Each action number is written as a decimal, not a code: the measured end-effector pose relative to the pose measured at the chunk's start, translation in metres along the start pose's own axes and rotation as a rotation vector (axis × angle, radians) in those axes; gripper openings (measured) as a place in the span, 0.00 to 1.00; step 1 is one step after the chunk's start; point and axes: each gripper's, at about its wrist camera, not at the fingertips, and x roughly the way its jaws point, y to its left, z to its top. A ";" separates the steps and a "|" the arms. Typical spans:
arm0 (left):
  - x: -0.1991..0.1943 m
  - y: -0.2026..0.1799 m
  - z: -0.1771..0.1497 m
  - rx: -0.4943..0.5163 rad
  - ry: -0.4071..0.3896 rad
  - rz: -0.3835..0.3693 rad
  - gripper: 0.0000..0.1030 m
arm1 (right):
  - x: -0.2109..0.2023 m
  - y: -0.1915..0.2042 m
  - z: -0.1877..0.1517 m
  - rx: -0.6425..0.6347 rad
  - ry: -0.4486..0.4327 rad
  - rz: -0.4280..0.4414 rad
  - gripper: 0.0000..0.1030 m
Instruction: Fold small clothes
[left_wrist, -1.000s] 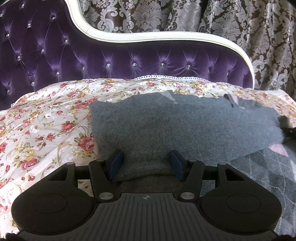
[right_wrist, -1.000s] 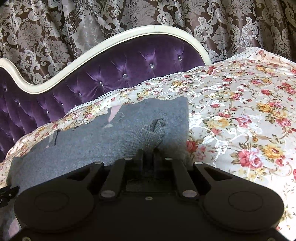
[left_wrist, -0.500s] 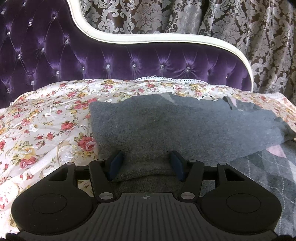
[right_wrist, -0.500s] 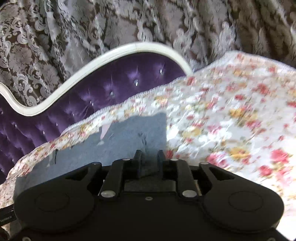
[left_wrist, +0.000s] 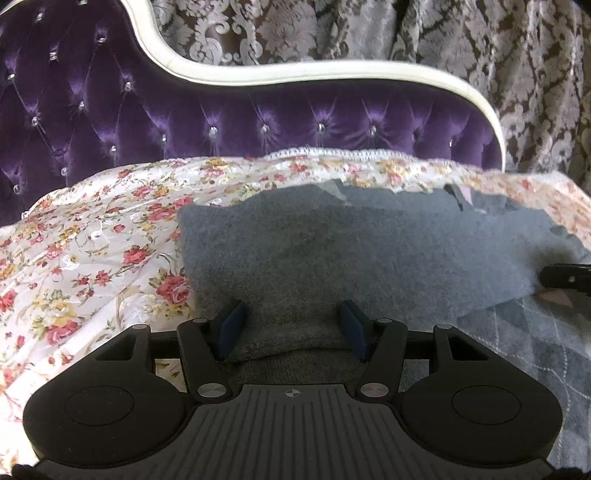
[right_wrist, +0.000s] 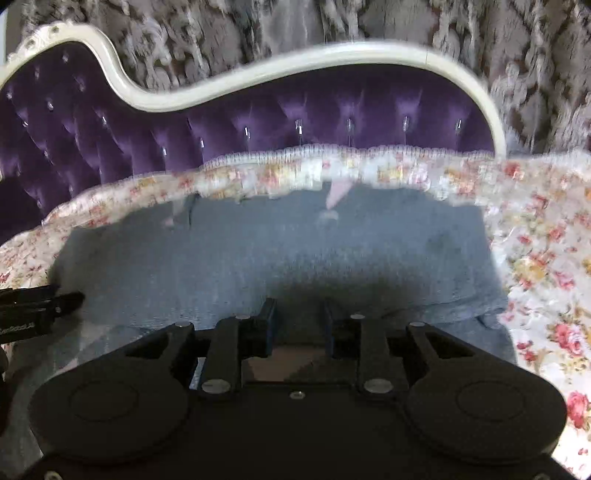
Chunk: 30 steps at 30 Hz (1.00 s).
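A: Where's the sweater (left_wrist: 362, 251) sitting, and how will it behave for you?

B: It lies flat on the flowered bedspread (left_wrist: 92, 251), folded across, its far edge near the purple headboard (left_wrist: 258, 122). It's a grey knit: soft, limp and light, by the look of it. Expect it to sag and stretch wherever you lift it, and a thick fold may spring open if you let go early. Take it by a corner or along the ribbed hem, pinching both layers together.

A: What are your hands doing?

B: Your left gripper (left_wrist: 291, 325) has its fingers (left_wrist: 231, 325) spread either side of a hump of knit at the near edge; they stand apart from it rather than pinching it. Your right gripper (right_wrist: 299, 325) has just been opening, and now nothing is gripped between its fingers (right_wrist: 267, 321); they hang apart over the near right part of the sweater. That view is smeared, so fine detail is lost.

A: Any baskets or boxes to mind?

B: None in either view. Only a diamond-patterned grey cloth (left_wrist: 524, 350) beside the sweater, and curtains (left_wrist: 480, 55) behind.
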 end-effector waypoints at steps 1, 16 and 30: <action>-0.004 -0.001 0.002 0.012 0.019 -0.002 0.54 | -0.003 -0.001 0.000 0.011 0.010 0.008 0.37; -0.100 -0.004 -0.067 -0.071 0.203 -0.096 0.57 | -0.121 -0.024 -0.053 0.128 0.030 0.160 0.56; -0.175 -0.015 -0.111 -0.280 0.209 -0.185 0.58 | -0.210 -0.047 -0.115 0.284 0.055 0.110 0.64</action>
